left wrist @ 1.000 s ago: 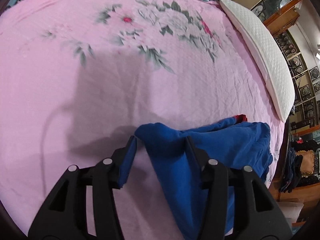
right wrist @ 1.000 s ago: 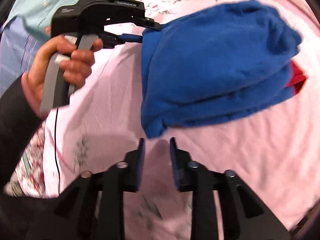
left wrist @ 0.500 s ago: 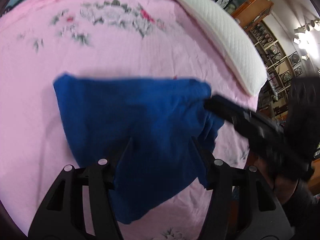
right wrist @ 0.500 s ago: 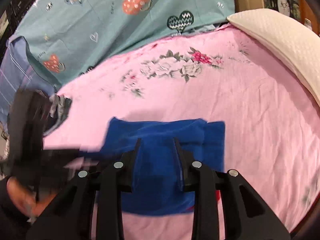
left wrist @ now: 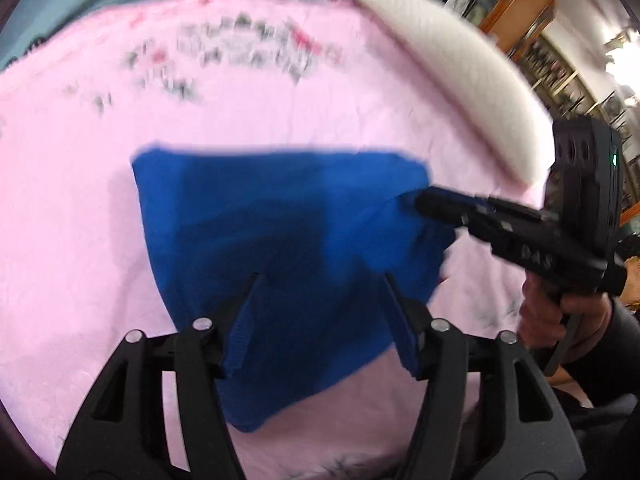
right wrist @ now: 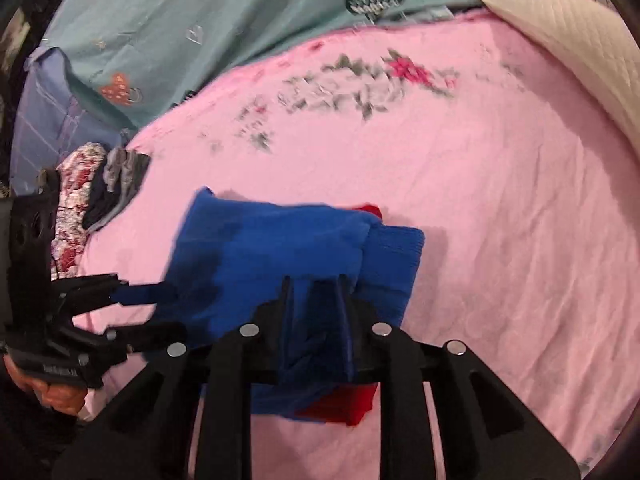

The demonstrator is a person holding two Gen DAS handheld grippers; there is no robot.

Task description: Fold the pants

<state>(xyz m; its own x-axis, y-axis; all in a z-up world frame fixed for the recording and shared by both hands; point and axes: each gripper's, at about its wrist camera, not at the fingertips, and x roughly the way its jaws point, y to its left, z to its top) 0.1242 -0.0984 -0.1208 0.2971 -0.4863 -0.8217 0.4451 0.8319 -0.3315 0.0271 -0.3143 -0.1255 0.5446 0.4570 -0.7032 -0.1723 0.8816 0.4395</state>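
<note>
Blue pants [left wrist: 280, 232] lay folded on the pink bed [left wrist: 80, 240].
Left hand-held gripper [left wrist: 320, 312] was opening above them, empty; right hand-held gripper [right wrist: 312, 300] was closing on bunched cloth.

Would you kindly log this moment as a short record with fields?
surface: pink bedspread
garment: blue pants, folded, red part showing at the edge
left tool: jaws opening, pants under them, not gripped
right tool: jaws closing, blue cloth between them
pillow: white, at the bed's far edge
other cloth: teal sheet behind the bedspread
</note>
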